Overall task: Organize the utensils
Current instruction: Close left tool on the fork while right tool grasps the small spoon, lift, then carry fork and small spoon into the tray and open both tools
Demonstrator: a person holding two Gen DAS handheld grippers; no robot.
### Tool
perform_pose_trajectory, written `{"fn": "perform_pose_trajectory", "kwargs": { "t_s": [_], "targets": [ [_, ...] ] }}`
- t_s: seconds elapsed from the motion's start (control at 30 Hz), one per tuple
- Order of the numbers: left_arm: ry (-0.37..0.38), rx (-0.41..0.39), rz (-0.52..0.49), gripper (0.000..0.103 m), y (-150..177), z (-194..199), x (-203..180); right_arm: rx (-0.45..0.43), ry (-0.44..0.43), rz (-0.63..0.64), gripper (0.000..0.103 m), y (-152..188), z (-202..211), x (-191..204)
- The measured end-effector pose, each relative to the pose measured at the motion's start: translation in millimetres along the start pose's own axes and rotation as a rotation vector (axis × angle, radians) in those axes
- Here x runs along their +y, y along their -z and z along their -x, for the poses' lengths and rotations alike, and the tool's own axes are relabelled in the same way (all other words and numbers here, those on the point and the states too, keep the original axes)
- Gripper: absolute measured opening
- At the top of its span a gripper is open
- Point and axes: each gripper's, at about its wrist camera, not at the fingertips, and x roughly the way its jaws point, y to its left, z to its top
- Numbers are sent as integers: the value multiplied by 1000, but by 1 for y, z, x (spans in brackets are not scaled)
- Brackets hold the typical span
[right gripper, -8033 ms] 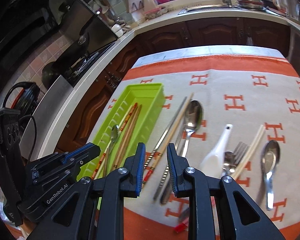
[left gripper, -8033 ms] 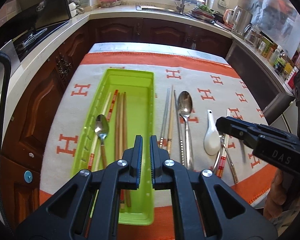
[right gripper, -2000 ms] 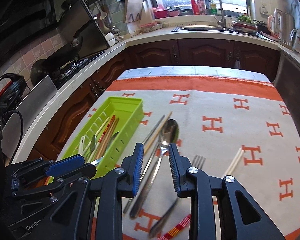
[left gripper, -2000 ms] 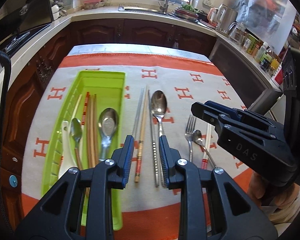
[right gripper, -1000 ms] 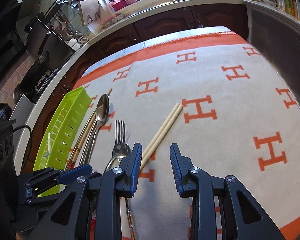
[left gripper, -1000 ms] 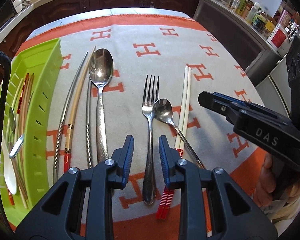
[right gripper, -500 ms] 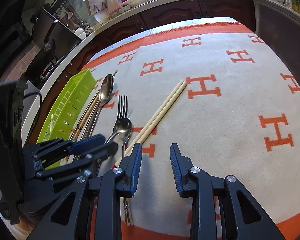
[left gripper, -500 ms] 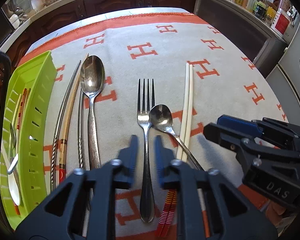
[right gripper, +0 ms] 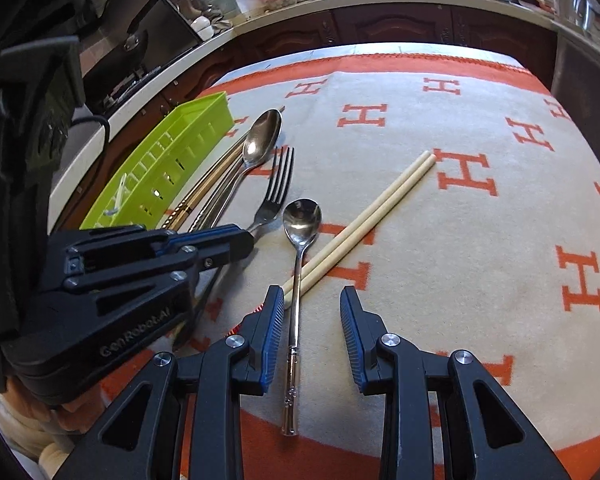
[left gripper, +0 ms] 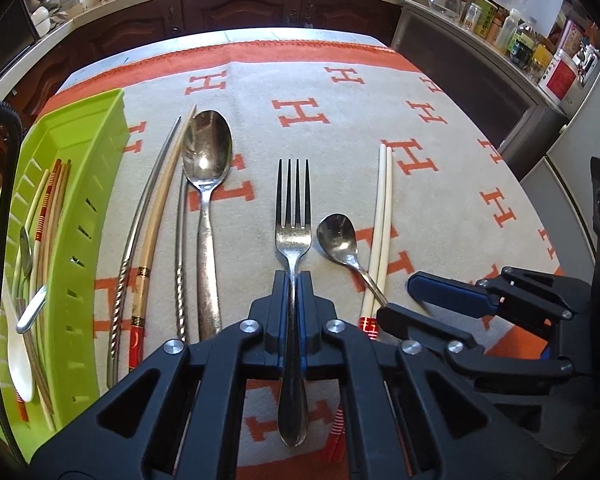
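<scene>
My left gripper [left gripper: 294, 292] is shut on the handle of a steel fork [left gripper: 293, 216] that lies on the H-patterned cloth; it also shows in the right wrist view [right gripper: 236, 240]. My right gripper [right gripper: 309, 312] is open, its jaws on either side of the handle of a small spoon [right gripper: 300, 224], which crosses a pair of ivory chopsticks [right gripper: 380, 208]. The small spoon [left gripper: 338, 236] and chopsticks [left gripper: 382, 216] lie right of the fork. A green tray [left gripper: 88, 184] at the left holds several utensils.
A large spoon [left gripper: 207, 184] and metal and wooden chopsticks [left gripper: 156, 208] lie between tray and fork. The cloth-covered table [right gripper: 480, 240] extends right. Kitchen counters and dark cabinets surround the table; jars stand on the right counter [left gripper: 520, 36].
My left gripper has dropped onto the fork and closed on its handle. My right gripper has come down and left, now straddling the small spoon's handle.
</scene>
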Motion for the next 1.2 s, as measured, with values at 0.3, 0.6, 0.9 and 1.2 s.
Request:
{"fn": "perform_pose_trajectory", "kwargs": {
  "t_s": [0.3, 0.6, 0.9, 1.2],
  "targets": [
    [27, -38, 22, 2, 3, 23, 10, 12, 120, 163, 4, 5, -4, 30],
    [33, -118, 58, 2, 6, 69, 34, 37, 46, 8, 4, -2, 3, 17],
    [-43, -232, 149, 2, 3, 131, 101, -36, -50, -33, 4, -47, 33, 49],
    [-140, -199, 204, 2, 16, 123, 166, -14, -163, -59, 4, -106, 9, 119]
  ]
}}
